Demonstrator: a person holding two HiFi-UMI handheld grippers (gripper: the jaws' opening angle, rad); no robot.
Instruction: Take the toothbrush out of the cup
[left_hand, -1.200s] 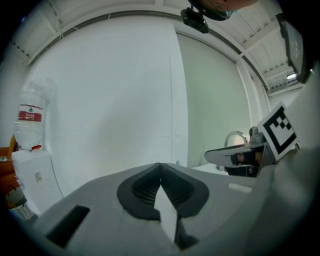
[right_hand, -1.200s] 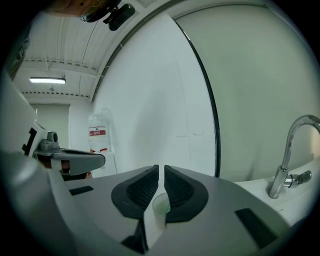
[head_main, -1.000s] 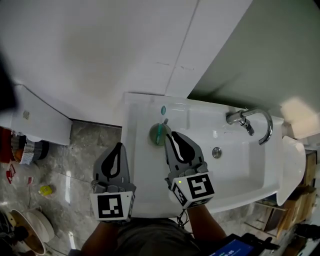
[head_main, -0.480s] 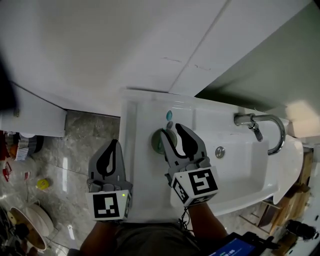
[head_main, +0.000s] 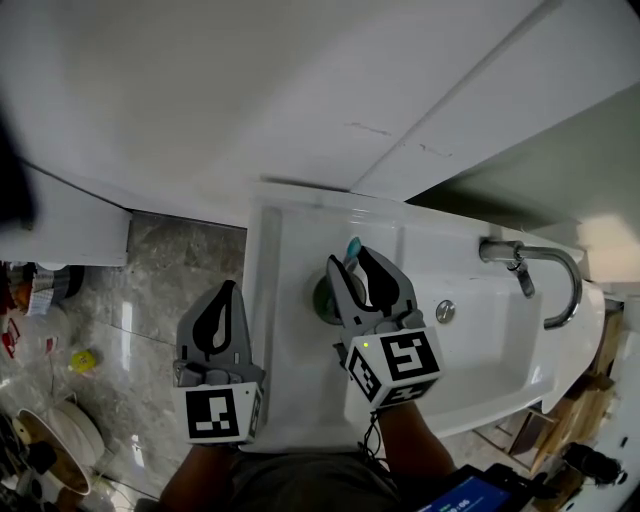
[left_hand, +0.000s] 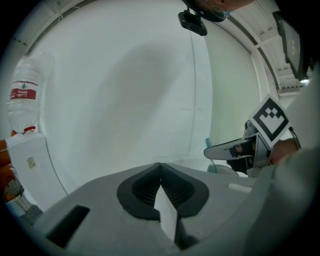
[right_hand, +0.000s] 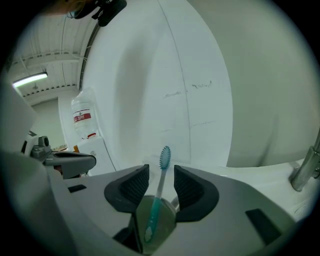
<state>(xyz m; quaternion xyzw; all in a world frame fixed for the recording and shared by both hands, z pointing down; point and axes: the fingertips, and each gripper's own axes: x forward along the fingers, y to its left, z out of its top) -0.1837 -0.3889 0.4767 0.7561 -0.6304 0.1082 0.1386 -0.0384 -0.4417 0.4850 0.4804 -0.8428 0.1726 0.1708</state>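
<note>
A teal toothbrush (right_hand: 161, 187) stands slanted in a translucent green cup (right_hand: 156, 227) on the sink's left ledge, bristles (head_main: 352, 246) up. My right gripper (right_hand: 160, 170) is open, one jaw on each side of the brush neck, and neither pad touches it. In the head view the right gripper (head_main: 350, 265) hangs over the cup (head_main: 322, 298) and hides most of it. My left gripper (head_main: 230, 292) is shut and empty, over the sink's left edge, to the left of the cup. The left gripper view shows its jaws (left_hand: 160, 167) closed together, with the right gripper (left_hand: 222, 150) off to the right.
The white sink (head_main: 290, 225) sits against a white wall, with a chrome faucet (head_main: 535, 265) at the right. A white cabinet (head_main: 60, 235) and marble floor lie to the left, with a bowl (head_main: 55, 450) and small items. A plastic bottle (left_hand: 25, 95) stands on the cabinet.
The right jaws went from closed to open and moved forward around the toothbrush above the cup. Both grippers shifted forward and lower; the left stayed shut.
</note>
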